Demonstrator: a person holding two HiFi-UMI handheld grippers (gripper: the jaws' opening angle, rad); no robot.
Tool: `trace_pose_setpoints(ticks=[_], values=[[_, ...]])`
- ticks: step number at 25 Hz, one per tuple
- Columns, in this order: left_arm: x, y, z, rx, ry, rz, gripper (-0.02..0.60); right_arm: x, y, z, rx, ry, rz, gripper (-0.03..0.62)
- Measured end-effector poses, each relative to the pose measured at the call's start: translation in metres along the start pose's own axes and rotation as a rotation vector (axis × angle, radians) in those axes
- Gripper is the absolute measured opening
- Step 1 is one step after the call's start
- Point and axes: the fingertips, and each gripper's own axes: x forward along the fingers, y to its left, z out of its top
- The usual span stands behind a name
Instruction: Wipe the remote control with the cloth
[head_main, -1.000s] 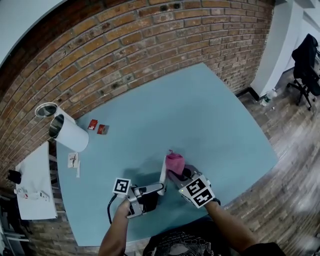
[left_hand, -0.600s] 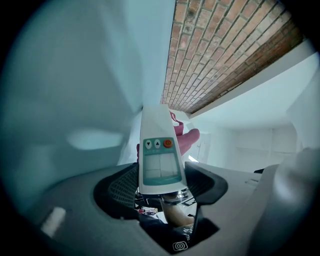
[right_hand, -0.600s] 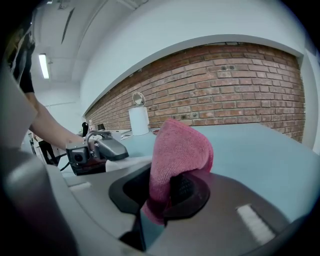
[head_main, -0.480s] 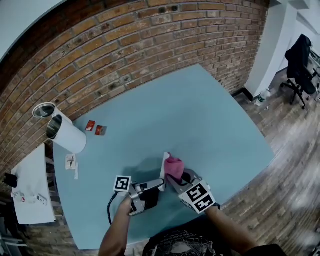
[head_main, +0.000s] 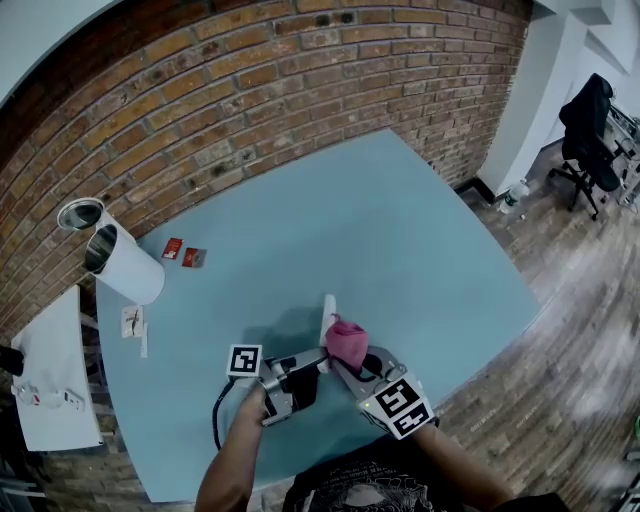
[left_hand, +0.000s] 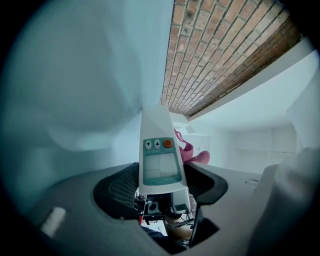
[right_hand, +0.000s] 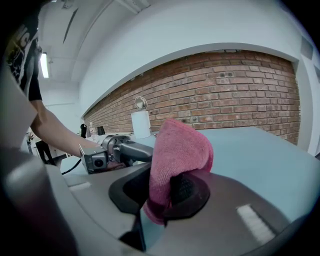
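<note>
A white remote control (left_hand: 159, 155) with an orange button and a small screen stands between the jaws of my left gripper (left_hand: 161, 189), which is shut on its lower end. In the head view the remote (head_main: 327, 318) points away from me over the blue table (head_main: 400, 240), with the left gripper (head_main: 312, 368) below it. My right gripper (right_hand: 161, 196) is shut on a folded pink cloth (right_hand: 177, 152). The cloth (head_main: 347, 341) sits against the remote's right side, near its middle, and its edge (left_hand: 194, 154) shows behind the remote.
A white cylinder (head_main: 128, 268) lies at the table's left with a metal can (head_main: 80, 213) beside it. Two small red packets (head_main: 183, 252) and a paper scrap (head_main: 132, 322) lie nearby. A white side table (head_main: 45, 375) stands left, an office chair (head_main: 590, 130) far right.
The pink cloth has slid back along the remote toward me, so more of the remote's far end shows beyond it. The left gripper has kept hold of the remote.
</note>
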Motion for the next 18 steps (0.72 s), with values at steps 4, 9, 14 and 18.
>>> trace_pose_setpoints(ticks=[4,9,14,18], values=[[0.002,0.0,0.007,0.0,-0.039,-0.002,0.287,-0.007,0.009,0.002,-0.009,-0.014,0.003,0.066],[0.006,0.0,0.014,0.015,-0.073,0.018,0.287,-0.01,0.02,0.001,-0.022,-0.024,0.009,0.066],[0.008,-0.005,0.018,0.027,-0.112,0.03,0.287,-0.013,0.029,0.015,-0.043,-0.06,-0.006,0.066],[0.008,-0.005,0.018,0.03,-0.121,0.04,0.287,-0.012,0.039,0.025,-0.082,-0.083,-0.006,0.066]])
